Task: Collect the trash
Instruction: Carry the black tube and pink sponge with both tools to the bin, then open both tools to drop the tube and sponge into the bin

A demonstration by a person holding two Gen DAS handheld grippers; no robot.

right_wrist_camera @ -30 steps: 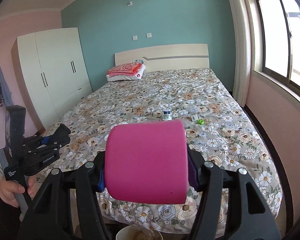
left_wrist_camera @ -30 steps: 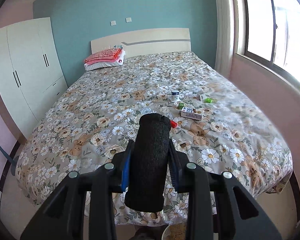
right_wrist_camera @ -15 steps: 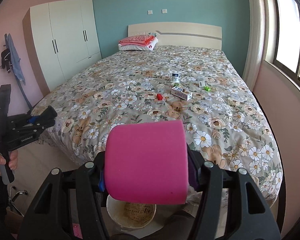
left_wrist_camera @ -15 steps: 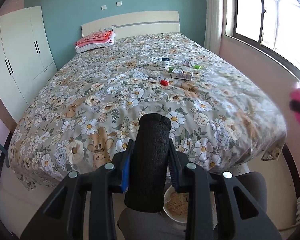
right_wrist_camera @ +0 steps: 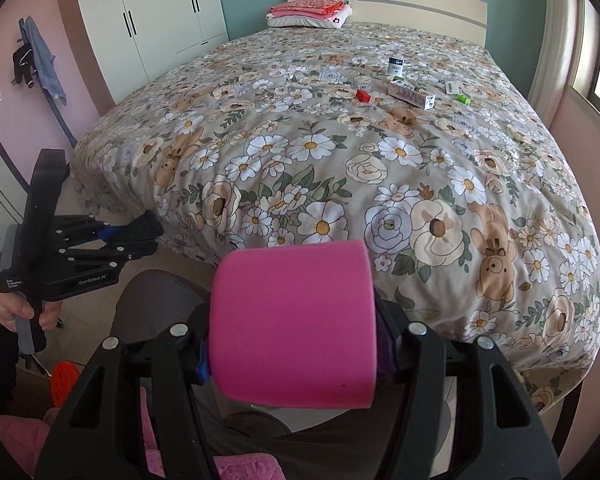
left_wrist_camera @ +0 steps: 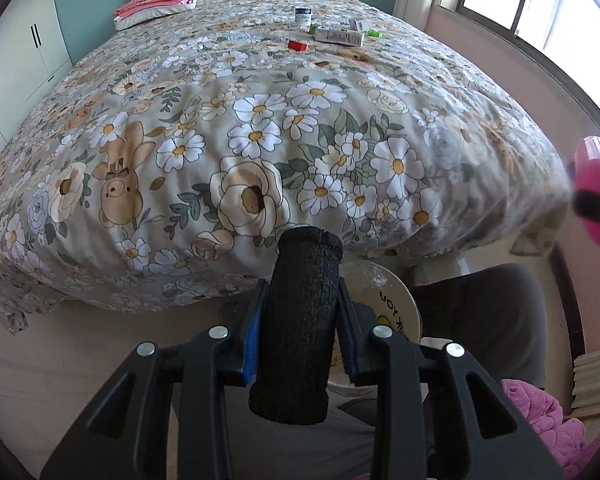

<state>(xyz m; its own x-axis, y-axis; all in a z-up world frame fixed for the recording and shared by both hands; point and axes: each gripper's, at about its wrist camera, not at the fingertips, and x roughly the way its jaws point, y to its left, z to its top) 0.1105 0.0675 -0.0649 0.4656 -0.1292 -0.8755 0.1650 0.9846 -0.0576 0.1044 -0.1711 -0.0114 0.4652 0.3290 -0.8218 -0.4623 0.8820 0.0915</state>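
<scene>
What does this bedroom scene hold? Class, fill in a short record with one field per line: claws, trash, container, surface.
left claw: shut on black foam roll, above the bucket
right claw: shut on pink foam roll
trash on bed: red block, long white carton, small white jar, green piece, small white box
container: white bucket on the floor at the bed's foot
surface: floral bedspread
</scene>
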